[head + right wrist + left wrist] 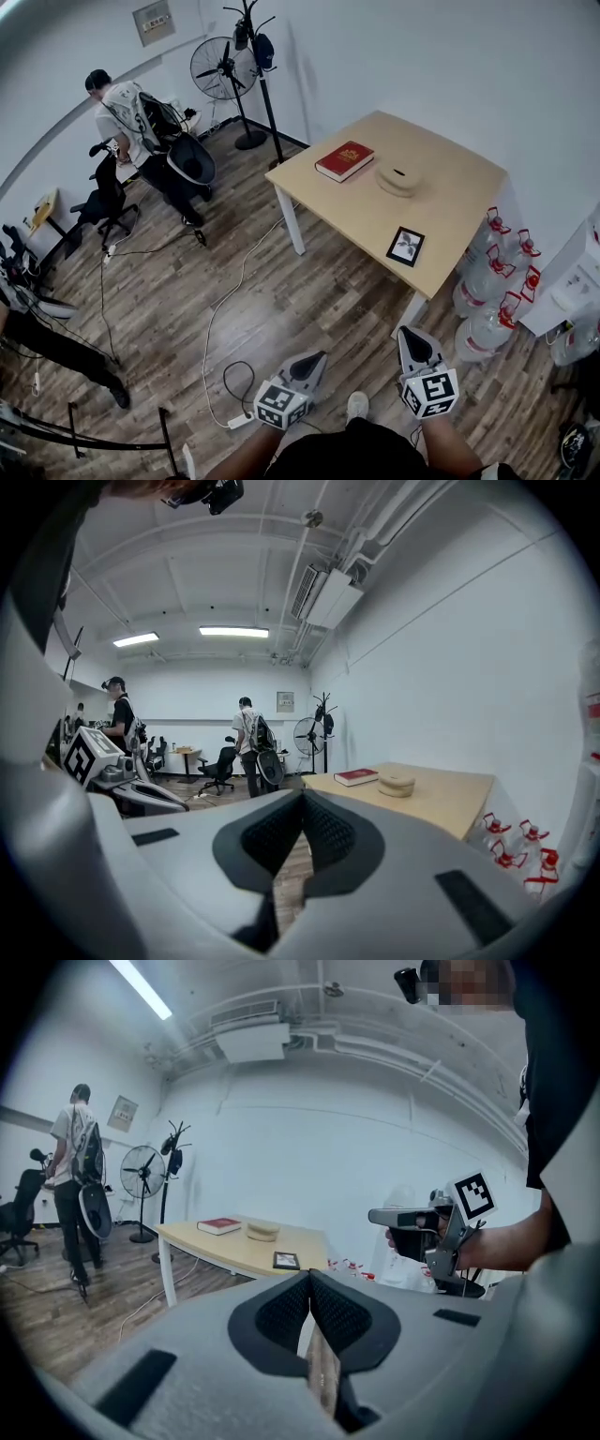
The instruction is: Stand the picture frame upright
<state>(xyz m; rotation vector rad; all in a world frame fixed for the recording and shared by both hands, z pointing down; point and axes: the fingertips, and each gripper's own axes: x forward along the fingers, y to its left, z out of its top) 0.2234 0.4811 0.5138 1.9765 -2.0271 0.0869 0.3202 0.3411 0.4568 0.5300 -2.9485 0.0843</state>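
Note:
A small black picture frame (405, 247) lies flat near the front edge of the light wooden table (450, 216); in the left gripper view the frame (286, 1261) shows on the table's near end. My left gripper (312, 361) and right gripper (412, 341) hang over the wooden floor, well short of the table, both shut and empty. In each gripper's own view the tips meet: left gripper (309, 1277), right gripper (302, 796). The right gripper (412, 1218) also shows in the left gripper view.
On the table lie a red book (344, 160) and a round beige object (397, 177). Water jugs (487, 281) crowd the floor right of the table. A cable (230, 291) and power strip trail over the floor. A fan (225, 70), coat rack, chairs and people stand at the back left.

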